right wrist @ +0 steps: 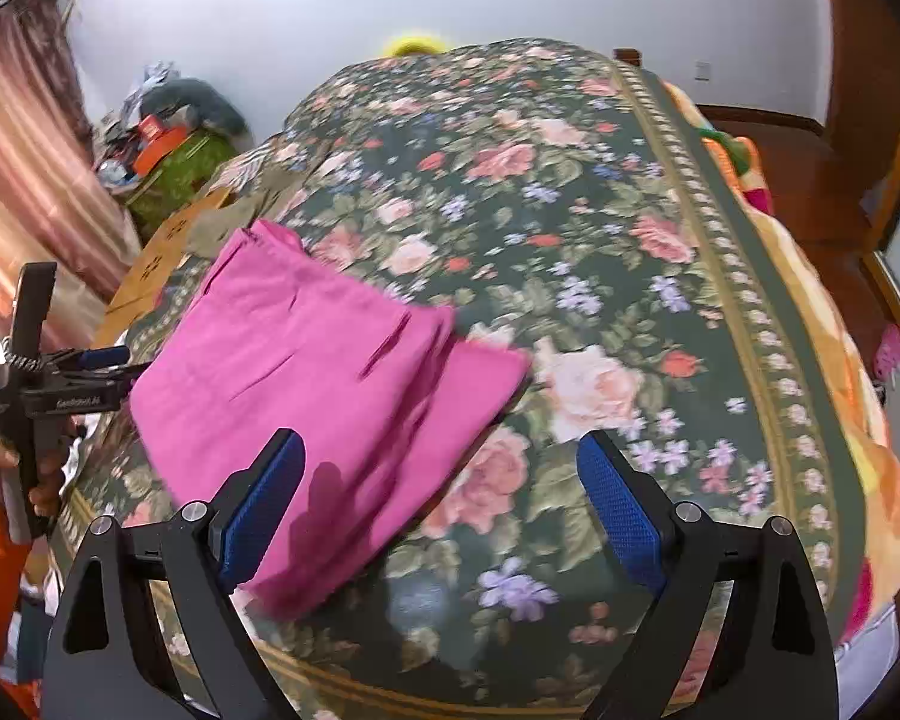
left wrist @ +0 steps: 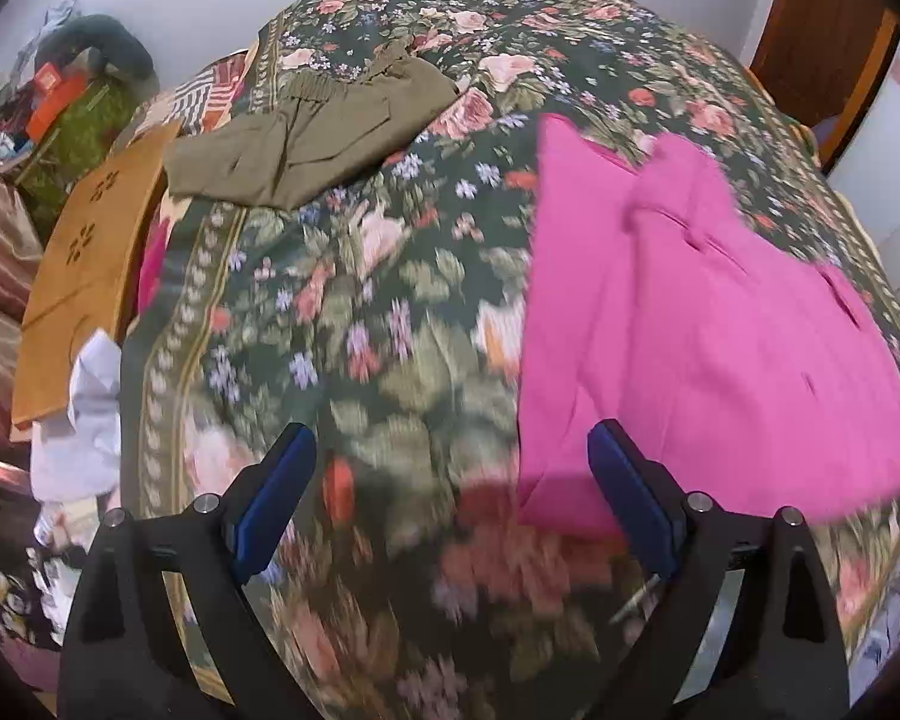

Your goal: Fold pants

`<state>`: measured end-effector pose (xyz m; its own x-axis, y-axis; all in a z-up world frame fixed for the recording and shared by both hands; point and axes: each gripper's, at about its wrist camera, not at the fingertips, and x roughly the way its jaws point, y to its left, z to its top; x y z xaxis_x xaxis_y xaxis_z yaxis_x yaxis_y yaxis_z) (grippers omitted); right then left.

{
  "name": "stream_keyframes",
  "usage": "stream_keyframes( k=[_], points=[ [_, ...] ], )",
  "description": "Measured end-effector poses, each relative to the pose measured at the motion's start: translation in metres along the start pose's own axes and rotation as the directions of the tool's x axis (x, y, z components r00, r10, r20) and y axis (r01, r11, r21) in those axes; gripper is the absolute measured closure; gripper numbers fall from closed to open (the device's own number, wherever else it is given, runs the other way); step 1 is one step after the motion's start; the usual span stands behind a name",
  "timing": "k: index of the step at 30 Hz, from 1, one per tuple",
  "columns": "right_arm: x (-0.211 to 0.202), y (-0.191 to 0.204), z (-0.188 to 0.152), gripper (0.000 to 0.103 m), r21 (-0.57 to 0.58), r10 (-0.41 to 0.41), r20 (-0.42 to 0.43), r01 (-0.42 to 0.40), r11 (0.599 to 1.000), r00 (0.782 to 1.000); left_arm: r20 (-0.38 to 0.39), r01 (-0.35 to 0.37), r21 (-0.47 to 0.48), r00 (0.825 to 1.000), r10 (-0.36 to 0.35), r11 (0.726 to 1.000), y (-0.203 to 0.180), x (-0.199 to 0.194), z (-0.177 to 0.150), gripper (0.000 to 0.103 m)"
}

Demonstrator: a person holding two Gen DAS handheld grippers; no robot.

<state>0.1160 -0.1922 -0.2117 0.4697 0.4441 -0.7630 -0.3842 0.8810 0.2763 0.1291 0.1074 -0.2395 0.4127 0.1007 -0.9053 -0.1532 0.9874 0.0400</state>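
Folded pink pants (left wrist: 702,324) lie flat on the floral bedspread (left wrist: 360,312), right of centre in the left wrist view and left of centre in the right wrist view (right wrist: 306,384). My left gripper (left wrist: 453,462) is open and empty, hovering above the bed at the pants' near left corner. My right gripper (right wrist: 441,468) is open and empty above the pants' near right edge. The left gripper also shows at the left edge of the right wrist view (right wrist: 99,363). Folded olive pants (left wrist: 312,132) lie at the bed's far left.
A brown cardboard box (left wrist: 84,276) and white cloth (left wrist: 90,420) sit beside the bed on the left. A cluttered green box (right wrist: 174,174) stands by the wall. A wooden door (right wrist: 864,90) is at the right. Bright blankets (right wrist: 858,396) hang off the bed's right side.
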Motion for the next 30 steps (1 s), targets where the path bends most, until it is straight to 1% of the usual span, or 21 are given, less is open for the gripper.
stream_keyframes(
  k=[2, 4, 5, 7, 8, 9, 10, 12, 16, 20, 23, 24, 26, 28, 29, 30],
  points=[
    [0.003, 0.006, -0.002, 0.015, -0.018, 0.012, 0.000, -0.012, 1.000, 1.000, 0.005, 0.015, -0.007, 1.000, -0.015, 1.000, 0.000, -0.005, -0.005, 0.010],
    [0.005, 0.012, -0.003, 0.034, -0.032, 0.026, -0.004, -0.027, 0.999, 1.000, 0.009, 0.022, -0.006, 1.000, -0.022, 1.000, -0.002, -0.008, -0.006, 0.010],
    [0.007, 0.015, -0.004, 0.037, -0.037, 0.034, -0.009, -0.034, 0.999, 0.999, 0.013, 0.017, 0.004, 1.000, -0.017, 1.000, -0.003, -0.009, -0.006, 0.010],
    [0.010, 0.019, -0.006, 0.050, -0.054, 0.040, -0.019, -0.041, 0.998, 0.999, 0.016, 0.014, 0.014, 1.000, -0.014, 1.000, -0.003, -0.007, -0.006, 0.010],
    [0.013, 0.020, -0.007, 0.053, -0.063, 0.038, -0.023, -0.039, 0.997, 0.999, 0.014, 0.019, 0.009, 1.000, -0.019, 1.000, -0.002, -0.006, -0.005, 0.010],
    [0.017, 0.021, -0.010, 0.058, -0.077, 0.025, -0.033, -0.028, 0.997, 0.999, 0.013, 0.027, 0.001, 1.000, -0.027, 1.000, -0.001, -0.006, -0.005, 0.010],
    [0.023, 0.022, -0.013, 0.061, -0.093, 0.002, -0.045, -0.006, 0.996, 0.999, 0.012, 0.037, -0.008, 0.999, -0.037, 0.999, 0.002, -0.005, -0.006, 0.010],
    [0.025, 0.019, -0.017, 0.061, -0.088, 0.013, -0.043, -0.017, 0.996, 0.999, 0.013, 0.039, -0.017, 0.999, -0.039, 0.999, 0.006, -0.004, -0.007, 0.010],
    [0.022, 0.015, -0.016, 0.061, -0.086, 0.007, -0.046, -0.011, 0.996, 0.999, 0.018, -0.003, 0.006, 1.000, 0.003, 1.000, 0.014, -0.007, -0.003, 0.011],
    [0.016, 0.017, -0.007, 0.061, -0.085, -0.009, -0.037, 0.006, 0.996, 0.999, 0.065, 0.024, 0.006, 0.998, -0.024, 1.000, 0.019, -0.021, 0.015, 0.013],
    [0.014, 0.014, 0.006, 0.061, -0.059, 0.000, -0.021, -0.001, 0.998, 1.000, 0.111, 0.058, 0.048, 0.992, -0.063, 0.997, 0.008, -0.032, 0.034, 0.013],
    [0.015, 0.013, 0.011, 0.061, -0.051, 0.004, -0.015, -0.005, 0.999, 1.000, 0.125, 0.073, 0.068, 0.989, -0.081, 0.995, 0.001, -0.034, 0.040, 0.015],
    [0.020, 0.013, 0.021, 0.061, -0.053, -0.003, -0.009, 0.003, 0.999, 1.000, 0.126, 0.114, 0.100, 0.984, -0.126, 0.989, -0.012, -0.032, 0.051, 0.020],
    [0.029, 0.014, 0.031, 0.061, -0.063, -0.007, -0.008, 0.007, 0.998, 1.000, 0.109, 0.157, 0.131, 0.979, -0.172, 0.979, -0.026, -0.025, 0.062, 0.031],
    [0.035, 0.014, 0.035, 0.061, -0.061, -0.001, -0.012, 0.000, 0.998, 1.000, 0.094, 0.174, 0.146, 0.978, -0.189, 0.974, -0.033, -0.019, 0.068, 0.034],
    [0.039, 0.013, 0.038, 0.061, -0.058, 0.008, -0.016, -0.009, 0.998, 1.000, 0.077, 0.185, 0.154, 0.977, -0.199, 0.970, -0.039, -0.013, 0.071, 0.041]
  ],
)
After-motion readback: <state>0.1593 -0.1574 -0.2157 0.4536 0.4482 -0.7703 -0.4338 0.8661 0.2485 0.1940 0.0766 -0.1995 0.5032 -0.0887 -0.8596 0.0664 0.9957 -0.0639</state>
